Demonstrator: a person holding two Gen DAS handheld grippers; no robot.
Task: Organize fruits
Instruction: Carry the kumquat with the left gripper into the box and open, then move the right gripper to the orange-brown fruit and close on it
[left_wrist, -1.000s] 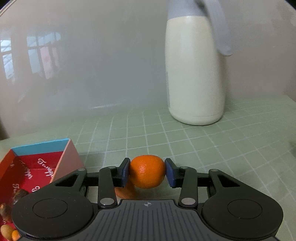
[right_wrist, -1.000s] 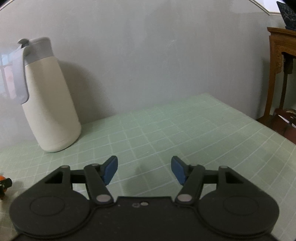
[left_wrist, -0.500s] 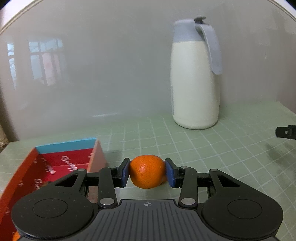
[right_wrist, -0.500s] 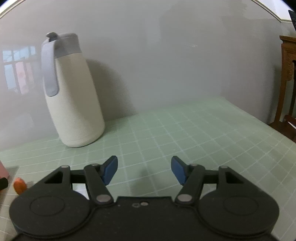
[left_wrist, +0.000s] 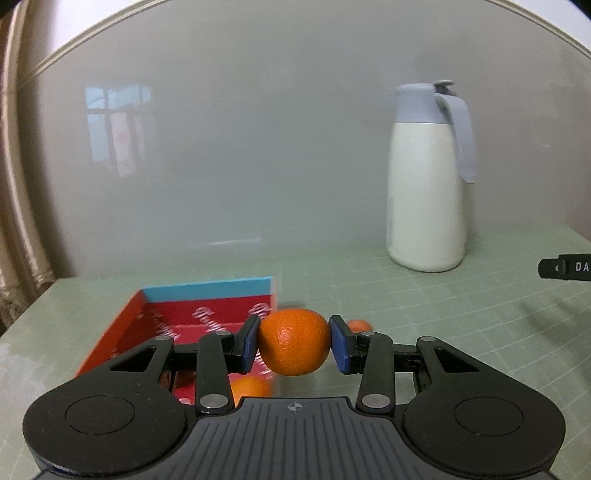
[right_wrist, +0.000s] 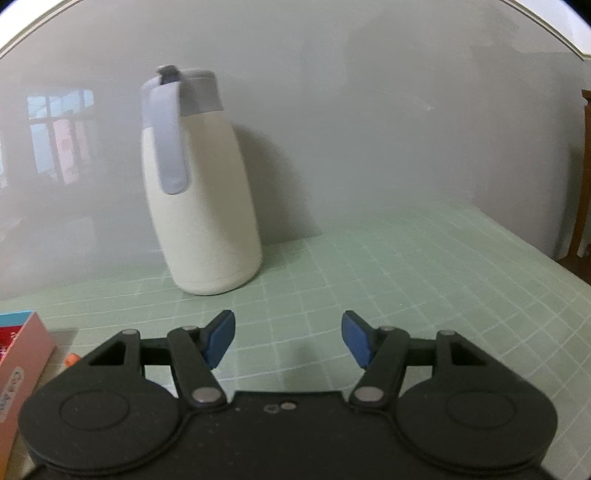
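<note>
The left gripper (left_wrist: 294, 343) clamps a round orange mandarin (left_wrist: 294, 341) between its blue pads, raised beside the red cardboard box (left_wrist: 207, 314), apparently for dropping in. The right gripper (right_wrist: 288, 339) hangs wide open, empty, over the green gridded mat (right_wrist: 406, 280).

At three o'clock in my left view I read "DA" on a black part (left_wrist: 567, 267) — cut off. The red box's (left_wrist: 207, 314) white script is too blurred to read.
</note>
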